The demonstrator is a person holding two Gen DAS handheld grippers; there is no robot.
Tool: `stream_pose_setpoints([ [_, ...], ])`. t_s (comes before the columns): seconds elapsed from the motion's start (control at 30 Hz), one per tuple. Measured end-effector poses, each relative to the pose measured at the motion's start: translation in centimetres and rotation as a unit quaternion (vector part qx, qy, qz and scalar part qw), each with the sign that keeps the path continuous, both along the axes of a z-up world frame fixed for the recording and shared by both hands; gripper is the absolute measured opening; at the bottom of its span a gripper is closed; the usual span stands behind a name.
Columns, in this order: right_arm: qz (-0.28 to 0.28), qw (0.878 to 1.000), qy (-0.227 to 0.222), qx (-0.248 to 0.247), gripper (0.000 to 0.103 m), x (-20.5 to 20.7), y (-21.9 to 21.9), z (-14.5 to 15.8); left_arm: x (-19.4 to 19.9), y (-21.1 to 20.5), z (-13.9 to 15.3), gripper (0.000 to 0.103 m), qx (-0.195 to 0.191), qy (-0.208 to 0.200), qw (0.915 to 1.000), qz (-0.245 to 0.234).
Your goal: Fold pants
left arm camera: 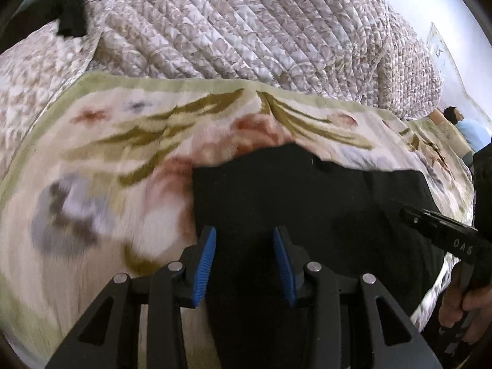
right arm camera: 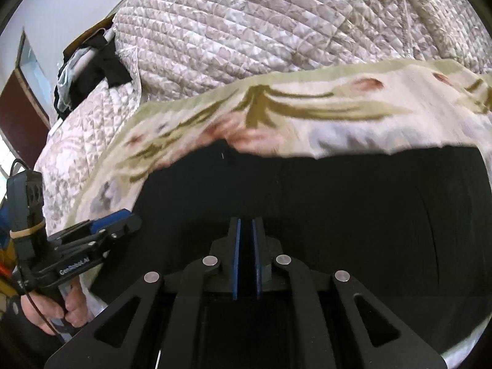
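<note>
The black pants (left arm camera: 307, 203) lie spread flat on a floral blanket (left arm camera: 123, 153) on the bed; they also fill the lower middle of the right wrist view (right arm camera: 338, 190). My left gripper (left arm camera: 244, 233) is open with its blue pads (left arm camera: 206, 264) above the pants' left edge, holding nothing. My right gripper (right arm camera: 245, 224) has its pads nearly together over the pants; whether cloth is pinched between them cannot be told. The right gripper's body shows at the right in the left wrist view (left arm camera: 442, 230). The left gripper shows at the lower left in the right wrist view (right arm camera: 117, 221).
A quilted patterned cover (left arm camera: 230, 24) is heaped behind the blanket. Dark clothes (right arm camera: 92, 70) lie at the far left corner of the bed. A person in a blue top (left arm camera: 467, 129) is at the far right. A wall and a door (right arm camera: 24, 107) stand at left.
</note>
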State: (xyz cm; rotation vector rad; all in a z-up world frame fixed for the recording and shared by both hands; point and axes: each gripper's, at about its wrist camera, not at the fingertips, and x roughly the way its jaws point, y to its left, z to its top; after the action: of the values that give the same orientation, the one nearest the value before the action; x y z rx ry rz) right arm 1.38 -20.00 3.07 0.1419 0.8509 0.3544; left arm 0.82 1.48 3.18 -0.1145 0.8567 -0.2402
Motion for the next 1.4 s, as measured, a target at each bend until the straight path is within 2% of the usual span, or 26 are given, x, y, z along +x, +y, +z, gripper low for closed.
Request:
stream_pose_setpoints([
  [0.07, 0.006, 1.000, -0.002, -0.014, 0.006, 1.8, 0.9, 0.1, 1.6, -0.7, 0.2, 0.041, 0.023, 0.002, 0.9997, 0.002],
  [0.2, -0.011, 0.998, 0.045, -0.032, 0.009, 4.6, 0.8, -1.6, 2.9, -1.5, -1.0, 0.041, 0.041, 0.016, 0.9990, 0.000],
  [0.3, -0.017, 0.999, 0.044, -0.005, 0.010, 4.4, 0.0, -1.9, 2.4, -1.5, -0.9, 0.041, 0.045, 0.004, 0.9989, -0.005],
  [0.5, -0.013, 0.999, 0.028, -0.019, 0.016, 2.7, 0.3, -1.2, 1.4, -1.5, -0.6, 0.041, 0.050, -0.001, 0.9988, 0.001],
  [0.8, 0.022, 0.998, -0.011, -0.058, 0.017, -2.6, 1.4, -0.4, -2.4, -1.8, -0.4, 0.041, 0.049, -0.012, 0.9987, -0.002],
  [1.0, 0.041, 0.996, -0.009, -0.082, 0.017, -6.2, 1.6, -1.6, -5.6, -2.2, -0.8, 0.041, 0.059, -0.024, 0.9979, 0.001],
  [1.3, 0.057, 0.994, -0.027, -0.092, 0.034, -7.8, 1.9, -2.1, -7.7, -2.1, -1.1, 0.042, 0.066, -0.031, 0.9973, 0.004],
  [1.4, 0.063, 0.991, -0.037, -0.112, 0.037, -8.2, 2.5, -2.3, -7.7, -2.1, -1.2, 0.042, 0.067, -0.031, 0.9972, 0.003],
])
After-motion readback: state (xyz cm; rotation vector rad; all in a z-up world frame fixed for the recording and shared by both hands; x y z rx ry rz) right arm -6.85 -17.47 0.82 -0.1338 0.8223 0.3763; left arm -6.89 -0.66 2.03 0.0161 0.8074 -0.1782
